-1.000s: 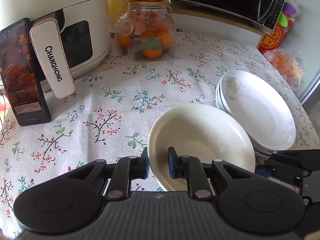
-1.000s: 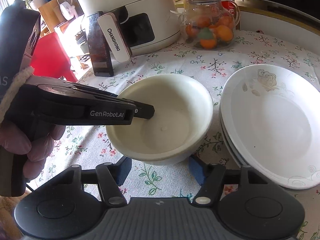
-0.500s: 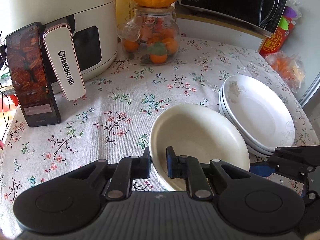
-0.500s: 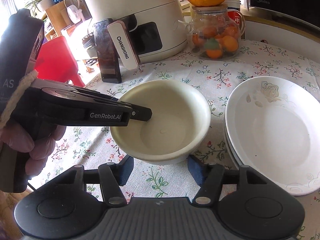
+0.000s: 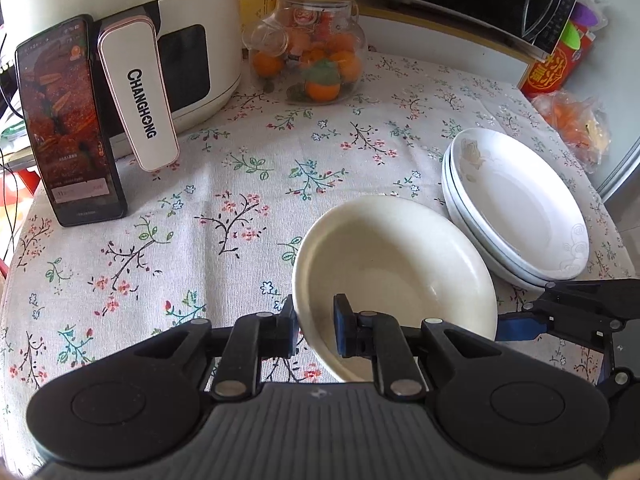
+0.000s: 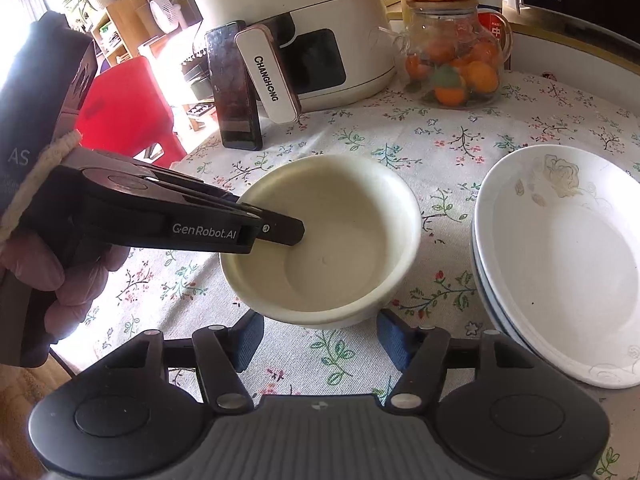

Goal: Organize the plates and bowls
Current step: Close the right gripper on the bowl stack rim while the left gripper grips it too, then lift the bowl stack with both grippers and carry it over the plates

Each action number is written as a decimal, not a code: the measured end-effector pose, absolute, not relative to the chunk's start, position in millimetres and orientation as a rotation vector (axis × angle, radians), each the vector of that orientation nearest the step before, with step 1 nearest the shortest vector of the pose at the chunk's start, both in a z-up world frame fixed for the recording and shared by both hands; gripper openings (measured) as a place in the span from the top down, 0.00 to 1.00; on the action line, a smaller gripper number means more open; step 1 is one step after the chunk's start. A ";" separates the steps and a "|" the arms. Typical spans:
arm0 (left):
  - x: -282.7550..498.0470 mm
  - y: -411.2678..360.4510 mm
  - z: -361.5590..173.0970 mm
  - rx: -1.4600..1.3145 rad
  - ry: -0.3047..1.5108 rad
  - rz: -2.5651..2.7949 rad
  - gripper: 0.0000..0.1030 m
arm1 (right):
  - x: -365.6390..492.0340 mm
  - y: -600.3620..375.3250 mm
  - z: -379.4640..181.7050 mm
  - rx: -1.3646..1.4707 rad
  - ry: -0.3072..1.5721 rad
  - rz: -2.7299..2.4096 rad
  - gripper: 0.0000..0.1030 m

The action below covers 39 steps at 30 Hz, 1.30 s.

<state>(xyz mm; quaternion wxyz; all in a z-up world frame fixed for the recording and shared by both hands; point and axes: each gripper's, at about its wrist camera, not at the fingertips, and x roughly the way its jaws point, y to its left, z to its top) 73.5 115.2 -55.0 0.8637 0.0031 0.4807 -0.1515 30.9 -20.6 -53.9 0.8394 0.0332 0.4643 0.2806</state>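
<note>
On the floral tabletop [image 5: 248, 168], a Changhong air fryer [image 5: 132, 12], a propped phone [image 5: 68, 120] and a glass jar of oranges [image 5: 312, 56] stand behind. The left gripper [image 5: 314, 330] pinches the cream bowl [image 5: 400, 264] by its rim, beside the stacked plates [image 5: 516, 208]. The right gripper [image 6: 320, 336] waits with jaws wide. The bowl now sits further from the plates than before.

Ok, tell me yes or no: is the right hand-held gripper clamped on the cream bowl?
No, the right hand-held gripper is open, its pads apart near the cream bowl without touching it; the left hand-held gripper pinches the rim.
</note>
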 end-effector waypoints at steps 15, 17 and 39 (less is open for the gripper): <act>74.5 119.0 -56.0 -0.006 1.012 -0.308 0.88 | 44.9 -48.6 -54.0 0.443 1.064 0.617 0.36; 74.1 119.3 -55.4 -0.007 1.011 -0.309 0.88 | 46.2 -54.3 -55.4 0.489 1.064 0.595 0.37; 74.5 105.4 -7.1 -0.123 0.860 -0.339 0.88 | 55.3 -99.1 -21.4 0.559 0.925 0.494 0.60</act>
